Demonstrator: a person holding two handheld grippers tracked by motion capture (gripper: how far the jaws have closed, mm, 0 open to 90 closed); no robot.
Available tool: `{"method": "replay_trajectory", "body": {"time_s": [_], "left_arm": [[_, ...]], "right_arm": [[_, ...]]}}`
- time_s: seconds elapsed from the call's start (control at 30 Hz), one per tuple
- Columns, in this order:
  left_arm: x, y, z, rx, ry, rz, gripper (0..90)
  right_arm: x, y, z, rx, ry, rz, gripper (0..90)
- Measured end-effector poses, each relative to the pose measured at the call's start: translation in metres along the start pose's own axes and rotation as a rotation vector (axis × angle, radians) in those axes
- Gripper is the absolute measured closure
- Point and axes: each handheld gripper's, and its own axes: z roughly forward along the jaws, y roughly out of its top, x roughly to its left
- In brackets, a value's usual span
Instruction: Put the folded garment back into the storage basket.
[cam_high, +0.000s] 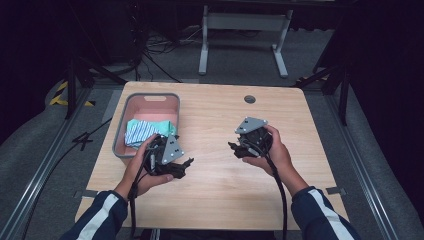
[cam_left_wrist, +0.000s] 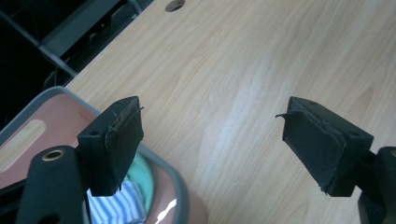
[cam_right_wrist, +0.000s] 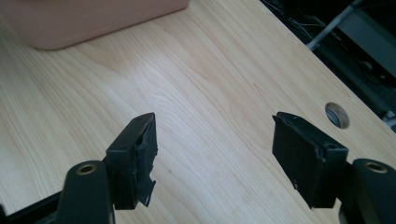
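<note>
Folded striped green-and-white cloth (cam_high: 145, 131) lies in the near end of the grey-rimmed pink plastic bin (cam_high: 150, 96), far-left on the wooden table (cam_high: 215, 195) — looks deposited. Left gripper (cam_high: 184, 166) just beside the bin's near edge, jaws apart, nothing between. Right gripper (cam_high: 236, 148) mid-table, also wide and empty.

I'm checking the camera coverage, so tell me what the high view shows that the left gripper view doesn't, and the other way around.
High view alone: both of the person's hands, the left gripper, the right gripper, the striped sleeves, the whole basket and the floor with a grey frame beyond the table. Left gripper view alone: a close look at that gripper's worn black pads, standing wide apart with bare wood between them. Shared: the wooden table, its round hole, the grey-rimmed pink basket and the striped and green cloth inside it.
</note>
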Motion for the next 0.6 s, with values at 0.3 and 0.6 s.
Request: {"method": "replay_trajectory", "body": {"time_s": [0.3, 0.6], "left_arm": [[-0.028, -0.003, 0.011, 0.025, -0.061, 0.055, 20.5], [-0.047, -0.020, 0.027, 0.075, -0.097, 0.097, 20.2]], "right_arm": [[0.004, -0.029, -0.014, 0.024, -0.013, -0.005, 30.2], [0.004, -0.069, -0.022, 0.051, -0.037, 0.015, 29.2]]}}
